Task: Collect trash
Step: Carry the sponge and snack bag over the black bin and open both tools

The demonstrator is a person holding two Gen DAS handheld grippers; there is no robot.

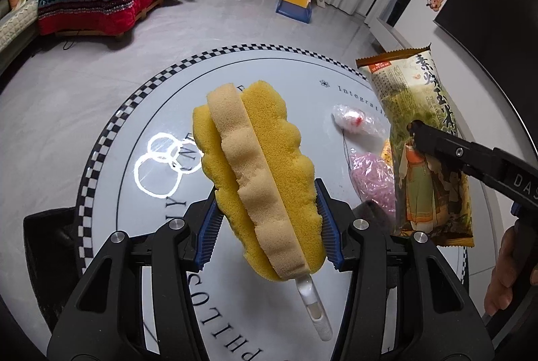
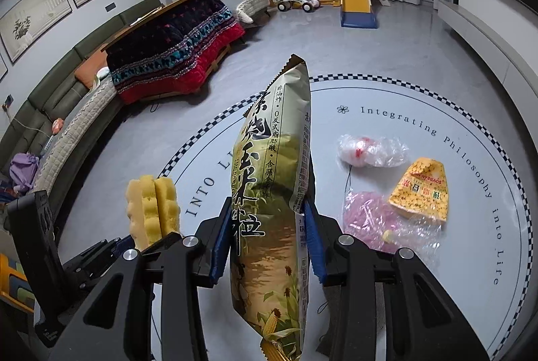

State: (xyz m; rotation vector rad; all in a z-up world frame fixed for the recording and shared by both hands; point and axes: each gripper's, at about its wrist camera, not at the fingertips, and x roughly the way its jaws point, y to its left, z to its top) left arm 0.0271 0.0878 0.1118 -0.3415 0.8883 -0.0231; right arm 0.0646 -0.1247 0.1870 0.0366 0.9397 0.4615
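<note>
Gripping the yellow sponge brush (image 1: 259, 172) in my left gripper (image 1: 269, 226), I hold it above the round table (image 1: 111, 139). My right gripper (image 2: 265, 240) clamps the corn snack bag (image 2: 269, 193) upright, above the table, left of the pink plastic wrapper (image 2: 370, 219) and yellow soybean packet (image 2: 420, 189) lying there.

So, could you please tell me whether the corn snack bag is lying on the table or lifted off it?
Lifted: the right claw holds the corn snack bag upright above the table.

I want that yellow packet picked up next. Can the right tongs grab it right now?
Probably not yet. The right tongs are shut on the corn snack bag, so they are full. The yellow packet lies uncovered on the round table, partly on crinkled clear plastic, so the way looks free once the bag is dropped.
</note>
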